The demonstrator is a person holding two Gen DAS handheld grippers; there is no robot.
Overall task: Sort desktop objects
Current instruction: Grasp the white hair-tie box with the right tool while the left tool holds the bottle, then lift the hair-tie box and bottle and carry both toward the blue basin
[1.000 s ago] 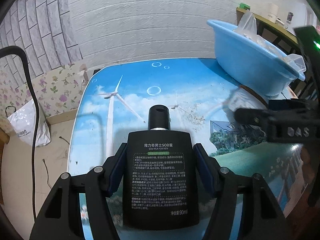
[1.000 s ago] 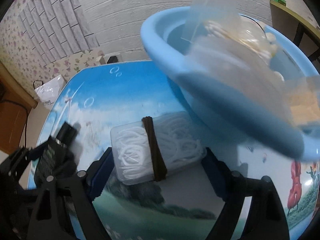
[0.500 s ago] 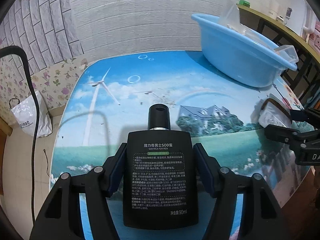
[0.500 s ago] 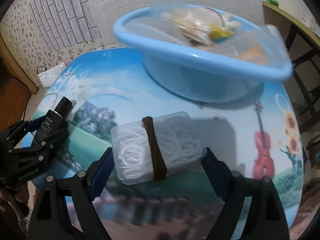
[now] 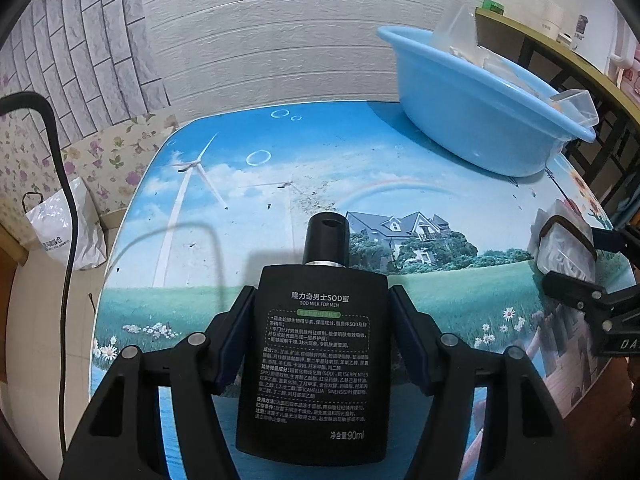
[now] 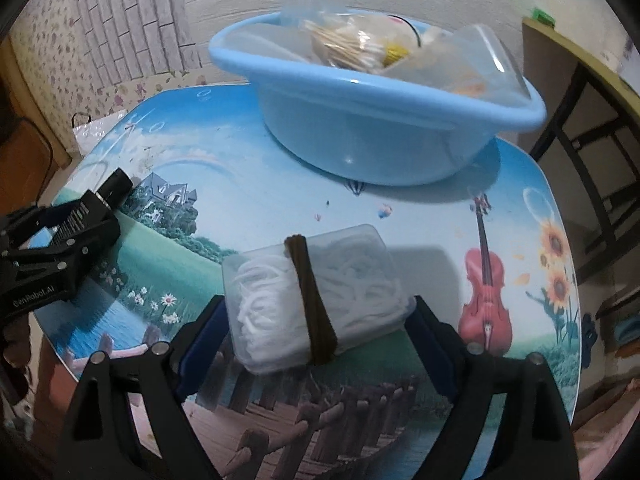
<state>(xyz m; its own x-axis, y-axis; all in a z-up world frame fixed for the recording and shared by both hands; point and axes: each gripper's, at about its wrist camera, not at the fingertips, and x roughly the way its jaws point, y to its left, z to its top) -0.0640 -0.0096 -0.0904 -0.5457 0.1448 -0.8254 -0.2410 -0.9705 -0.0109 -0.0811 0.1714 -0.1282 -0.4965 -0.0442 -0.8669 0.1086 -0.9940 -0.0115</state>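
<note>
Left wrist view: my left gripper (image 5: 320, 344) is clamping the black bottle (image 5: 316, 360); the blue basin (image 5: 472, 120) is receding ahead-right.

Right wrist view: my right gripper (image 6: 316, 320) is gripping the floss-pick box (image 6: 316, 296); I'm backing away, basin ahead, nothing dropped in yet.

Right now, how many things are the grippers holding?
2: a black flat lotion bottle in the left gripper, a clear plastic box of white floss picks in the right gripper.

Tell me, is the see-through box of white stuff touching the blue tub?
Apart. The right wrist view shows bare table between the clear box, held in the right gripper, and the blue tub.
</note>
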